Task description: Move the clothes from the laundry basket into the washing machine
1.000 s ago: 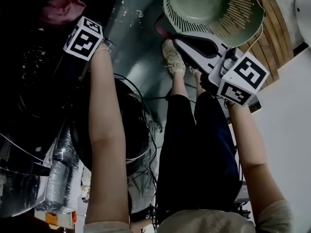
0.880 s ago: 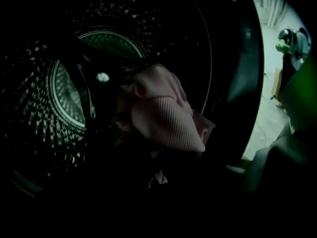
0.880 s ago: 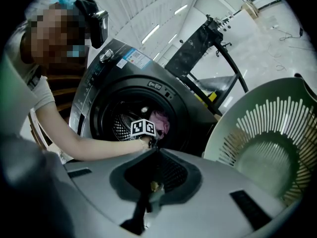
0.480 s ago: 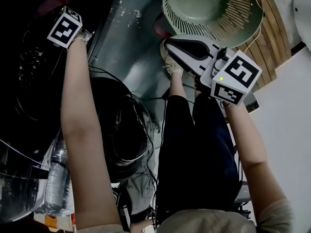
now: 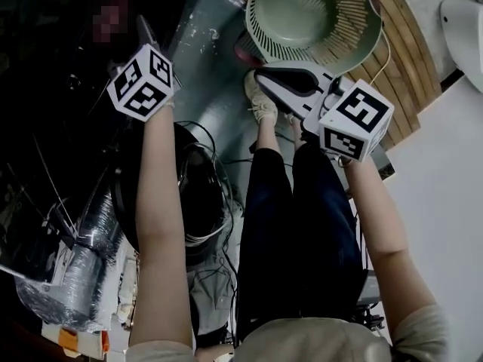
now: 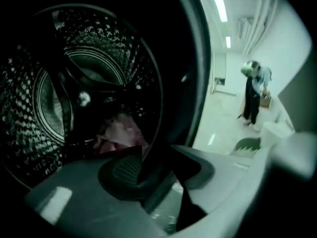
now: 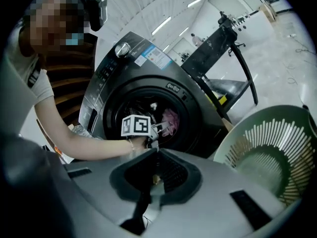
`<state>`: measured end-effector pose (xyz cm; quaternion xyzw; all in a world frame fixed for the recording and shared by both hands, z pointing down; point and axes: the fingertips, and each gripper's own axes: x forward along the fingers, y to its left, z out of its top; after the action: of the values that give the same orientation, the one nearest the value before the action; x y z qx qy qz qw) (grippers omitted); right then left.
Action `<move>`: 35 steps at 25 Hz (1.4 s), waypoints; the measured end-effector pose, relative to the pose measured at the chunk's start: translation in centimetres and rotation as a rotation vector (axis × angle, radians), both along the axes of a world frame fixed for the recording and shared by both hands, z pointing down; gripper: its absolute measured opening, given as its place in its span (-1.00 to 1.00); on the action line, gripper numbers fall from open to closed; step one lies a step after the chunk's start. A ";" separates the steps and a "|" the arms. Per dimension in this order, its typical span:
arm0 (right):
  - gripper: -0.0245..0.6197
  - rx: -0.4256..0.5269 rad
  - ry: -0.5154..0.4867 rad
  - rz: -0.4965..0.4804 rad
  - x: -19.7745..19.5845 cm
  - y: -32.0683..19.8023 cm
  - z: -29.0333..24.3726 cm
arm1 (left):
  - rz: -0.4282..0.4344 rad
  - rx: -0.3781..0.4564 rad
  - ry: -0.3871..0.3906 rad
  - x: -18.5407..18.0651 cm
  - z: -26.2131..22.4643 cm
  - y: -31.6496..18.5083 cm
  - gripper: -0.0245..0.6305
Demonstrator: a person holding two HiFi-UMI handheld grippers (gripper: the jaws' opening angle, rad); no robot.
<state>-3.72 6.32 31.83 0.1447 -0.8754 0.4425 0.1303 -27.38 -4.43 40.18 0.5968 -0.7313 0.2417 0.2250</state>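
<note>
Beyond the left gripper [image 6: 156, 150] — jaws just opened, nothing between them — pink clothes [image 6: 121, 134] lie inside the drum [image 6: 29, 108].

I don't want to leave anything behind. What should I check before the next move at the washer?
1. Pink garment lies inside the drum: ok.
2. Left hand-held gripper: jaws have just been opening, nothing between them: ok.
3. Right hand-held gripper shut, empty: ok.
4. Laundry basket shows no clothes inside: ok.
5. Garment clear of the door opening: cannot tell.
</note>
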 end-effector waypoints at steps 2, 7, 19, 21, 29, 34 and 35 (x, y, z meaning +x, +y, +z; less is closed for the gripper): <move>-0.85 0.028 0.003 0.008 0.8 -0.4 -2.1 | 0.036 0.028 0.104 3.0 -2.7 1.0 -0.38; -0.89 0.070 0.037 0.067 3.5 -1.4 -8.3 | 0.248 0.070 0.365 12.1 -10.8 3.3 -0.68; -0.89 0.304 0.127 0.145 9.7 -0.8 -28.1 | 0.518 0.156 0.636 24.7 -33.8 8.7 -0.89; -0.89 0.345 0.145 0.161 11.2 -0.8 -31.2 | 0.574 0.180 0.641 26.0 -37.5 9.6 -0.89; -0.90 0.509 0.181 0.130 13.3 -2.1 -41.3 | 0.718 0.262 0.659 28.6 -46.8 13.0 -0.89; -0.89 0.591 0.145 0.078 12.1 -1.0 -45.4 | 0.734 0.325 0.654 28.5 -50.2 13.5 -0.89; -0.89 0.604 0.135 0.044 11.5 -0.5 -45.9 | 0.740 0.339 0.657 28.5 -50.8 13.6 -0.89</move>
<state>7.80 5.82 -14.12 0.2248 -0.9533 0.1544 0.1296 1.11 9.17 -10.66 0.8876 -0.3914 -0.0168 0.2424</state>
